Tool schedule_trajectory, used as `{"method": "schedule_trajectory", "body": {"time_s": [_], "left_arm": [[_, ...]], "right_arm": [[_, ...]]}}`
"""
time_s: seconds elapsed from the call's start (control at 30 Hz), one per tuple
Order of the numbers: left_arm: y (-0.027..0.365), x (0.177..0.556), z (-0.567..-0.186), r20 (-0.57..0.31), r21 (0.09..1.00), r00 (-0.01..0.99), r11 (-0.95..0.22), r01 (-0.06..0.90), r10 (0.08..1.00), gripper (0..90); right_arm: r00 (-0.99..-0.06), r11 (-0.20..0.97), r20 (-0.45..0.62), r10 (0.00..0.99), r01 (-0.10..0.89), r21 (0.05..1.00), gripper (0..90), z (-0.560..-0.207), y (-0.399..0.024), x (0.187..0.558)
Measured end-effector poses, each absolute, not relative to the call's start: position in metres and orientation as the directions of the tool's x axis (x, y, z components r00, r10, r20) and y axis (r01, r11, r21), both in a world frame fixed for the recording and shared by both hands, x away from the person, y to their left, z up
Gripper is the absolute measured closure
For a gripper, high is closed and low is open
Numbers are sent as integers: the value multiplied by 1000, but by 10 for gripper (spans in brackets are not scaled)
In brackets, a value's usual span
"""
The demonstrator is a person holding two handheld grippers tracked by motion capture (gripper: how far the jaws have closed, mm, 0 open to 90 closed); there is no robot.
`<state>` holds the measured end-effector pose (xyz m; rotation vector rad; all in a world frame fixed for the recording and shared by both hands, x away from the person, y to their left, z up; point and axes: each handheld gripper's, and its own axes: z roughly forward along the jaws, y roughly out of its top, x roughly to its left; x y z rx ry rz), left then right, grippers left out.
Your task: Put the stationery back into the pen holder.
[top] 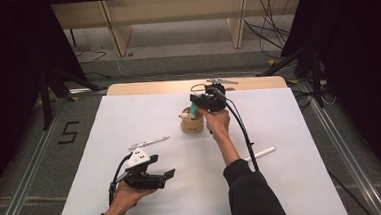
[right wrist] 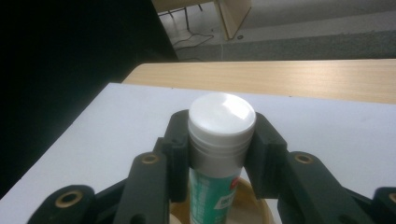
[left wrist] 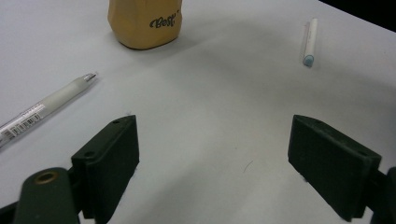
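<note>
A tan cup (top: 192, 124) stands near the middle of the white table; the left gripper view shows its wall, the cup (left wrist: 144, 22) carrying dark lettering. My right gripper (top: 196, 106) is shut on a green-and-white tube (top: 193, 109) with a white cap (right wrist: 222, 114). Both pads press on the tube (right wrist: 215, 186) just under the cap, and its lower end hangs inside the cup's rim (right wrist: 261, 210). My left gripper (top: 163, 167) rests open near the front left, nothing between its fingers. A clear pen (left wrist: 44, 106) lies left of the left gripper (left wrist: 212, 158).
The clear pen (top: 148, 142) lies on the white sheet (top: 129, 121) beside the left hand. A white stick with a pale blue tip (top: 260, 154), (left wrist: 309, 41) lies at the right. A bare wooden strip (top: 147, 87) runs along the table's far edge.
</note>
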<state>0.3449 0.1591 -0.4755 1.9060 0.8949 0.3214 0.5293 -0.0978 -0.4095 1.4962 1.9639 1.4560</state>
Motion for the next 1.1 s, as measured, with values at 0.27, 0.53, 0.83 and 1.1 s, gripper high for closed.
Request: {"method": "schedule_trajectory", "body": {"time_s": [0.27,0.53,0.83,1.1], "left_arm": [[159,345,-476,-151,856,694,-257,448,704,160],[159,345,-475,-148,855,695,-263,448,703,160],[159,345,-476,-151,857,693,-256,448,705,159],[159,345,-476,-147,855,694,-263,448,704,160]], "right_arm": [[-429,-20,320,845,572,820,652,-415,-94,531],[-437,0,309,845,577,817,651,-417,-90,532],[-461,-12,335,821,574,819,534,-415,-89,532],[-491,-15,332,806,543,839,428,-401,-100,529]]}}
